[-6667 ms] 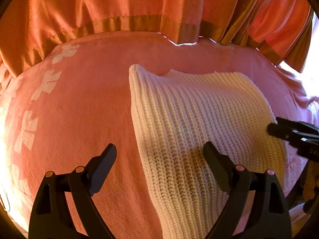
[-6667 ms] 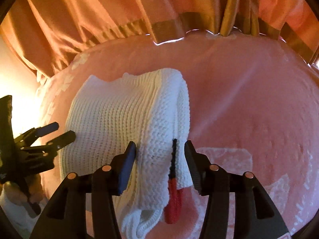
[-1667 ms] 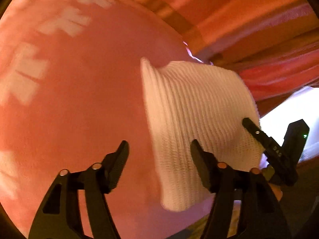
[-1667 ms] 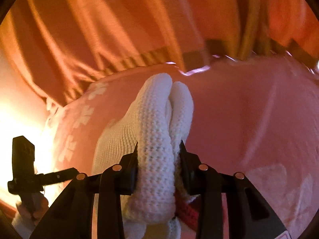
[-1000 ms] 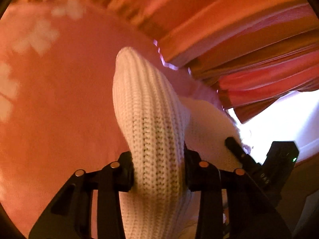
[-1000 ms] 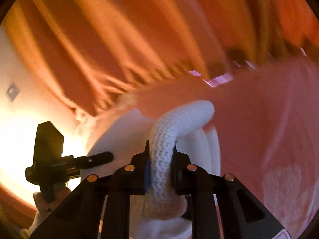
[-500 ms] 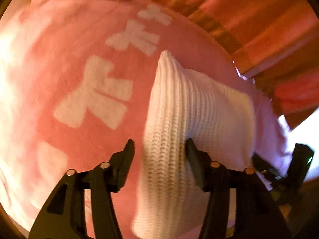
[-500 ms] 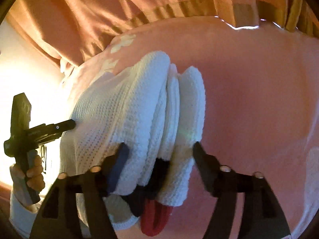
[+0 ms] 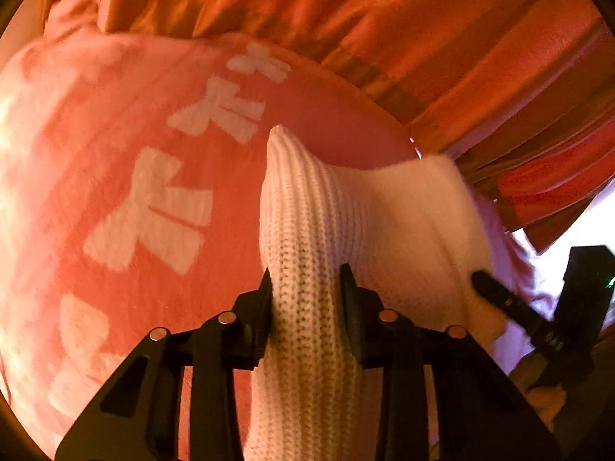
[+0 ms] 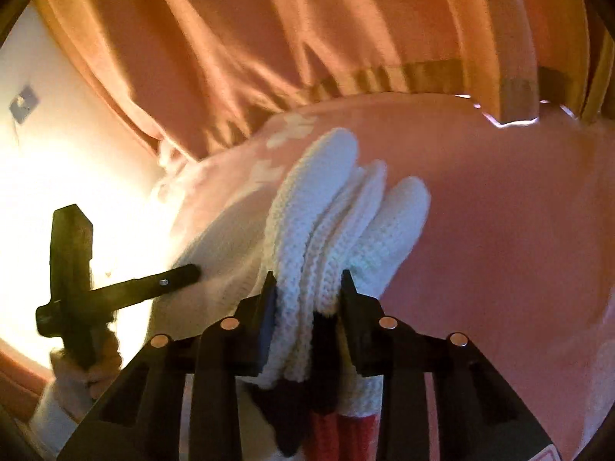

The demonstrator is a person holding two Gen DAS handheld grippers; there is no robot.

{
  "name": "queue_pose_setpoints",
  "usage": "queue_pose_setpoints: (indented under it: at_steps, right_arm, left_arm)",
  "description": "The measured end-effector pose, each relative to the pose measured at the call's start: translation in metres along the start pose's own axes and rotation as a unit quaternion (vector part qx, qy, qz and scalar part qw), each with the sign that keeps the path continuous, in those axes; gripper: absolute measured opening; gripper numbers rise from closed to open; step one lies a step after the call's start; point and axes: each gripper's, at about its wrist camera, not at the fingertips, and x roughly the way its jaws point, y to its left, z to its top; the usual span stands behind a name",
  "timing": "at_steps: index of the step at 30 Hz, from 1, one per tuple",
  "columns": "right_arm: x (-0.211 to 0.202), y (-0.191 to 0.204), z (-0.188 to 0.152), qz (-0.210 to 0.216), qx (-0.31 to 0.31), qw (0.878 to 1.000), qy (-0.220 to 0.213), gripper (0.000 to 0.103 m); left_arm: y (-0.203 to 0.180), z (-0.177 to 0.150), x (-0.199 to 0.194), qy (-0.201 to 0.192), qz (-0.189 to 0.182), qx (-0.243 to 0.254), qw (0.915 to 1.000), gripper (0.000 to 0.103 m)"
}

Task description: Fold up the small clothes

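Observation:
A folded white knit sweater [image 9: 403, 223] lies on a pink blanket [image 9: 115, 146]. My left gripper [image 9: 305, 288] is shut on the sweater's left folded edge, which bunches up between the fingers. My right gripper [image 10: 307, 288] is shut on the sweater's right edge [image 10: 326, 207], where several white layers stack, with black and red trim [image 10: 326, 422] hanging below. The right gripper shows in the left wrist view [image 9: 499, 299] at the sweater's far side. The left gripper shows in the right wrist view [image 10: 180, 274] touching the sweater.
Orange curtains [image 9: 384, 19] hang behind the bed, also in the right wrist view [image 10: 307, 38]. The blanket carries white bow patterns [image 9: 153, 211]. A bright pale wall [image 10: 57, 153] lies to the left. Bare pink blanket [image 10: 519, 211] spreads to the right.
Both grippers were open around the sweater's edges half a second ago and have now closed on them. The fabric bunches between each pair of fingers.

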Motion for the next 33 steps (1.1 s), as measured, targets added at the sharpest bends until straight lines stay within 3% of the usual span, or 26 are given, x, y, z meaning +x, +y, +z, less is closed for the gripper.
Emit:
queue_pose_setpoints:
  at_steps: [3,4,6,8,9,11,13,16,18,22,29,33]
  right_arm:
    - [0.029,-0.032,-0.013,-0.082,0.005,0.995,0.06,0.037]
    - [0.027,-0.042,-0.019,-0.078,0.02,0.995,0.06,0.04]
    - [0.007,-0.049,-0.022,-0.07,0.047,0.996,0.037,0.04]
    - [-0.016,-0.041,-0.024,-0.088,0.032,0.996,0.002,0.043]
    - [-0.031,-0.034,-0.027,-0.106,0.016,0.994,-0.017,0.044]
    - [-0.053,-0.019,-0.04,-0.139,-0.011,0.989,-0.052,0.052]
    - [-0.062,-0.006,-0.056,-0.16,-0.025,0.984,-0.074,0.065]
    - [-0.063,-0.003,-0.08,-0.188,-0.032,0.977,-0.092,0.068]
    - [-0.058,-0.005,-0.095,-0.208,-0.025,0.974,-0.087,0.068]
    - [-0.05,-0.001,-0.106,-0.197,-0.005,0.977,-0.084,0.068]
    - [-0.05,0.017,-0.116,-0.222,-0.05,0.968,-0.103,0.072]
    - [-0.052,0.02,-0.12,-0.214,-0.046,0.97,-0.105,0.074]
  left_arm:
    - [-0.003,-0.007,0.026,0.037,0.039,0.002,0.9985,0.042]
    - [-0.004,-0.008,0.029,0.037,0.048,0.002,0.9982,0.047]
    - [-0.011,-0.014,0.018,0.017,0.062,0.011,0.9979,0.053]
    - [-0.023,-0.024,-0.002,-0.018,0.081,0.031,0.9961,0.069]
    - [-0.025,-0.03,-0.011,-0.032,0.088,0.039,0.9948,0.072]
    - [-0.039,-0.044,-0.028,-0.075,0.106,0.064,0.9895,0.085]
    - [-0.053,-0.061,-0.038,-0.11,0.129,0.082,0.9821,0.095]
    - [-0.068,-0.088,-0.044,-0.147,0.167,0.114,0.9683,0.098]
    - [-0.074,-0.101,-0.038,-0.142,0.187,0.126,0.9639,0.098]
    - [-0.074,-0.116,-0.025,-0.142,0.222,0.129,0.956,0.098]
    - [-0.065,-0.126,-0.027,-0.166,0.228,0.107,0.9535,0.098]
    - [-0.062,-0.128,-0.028,-0.177,0.242,0.108,0.948,0.098]
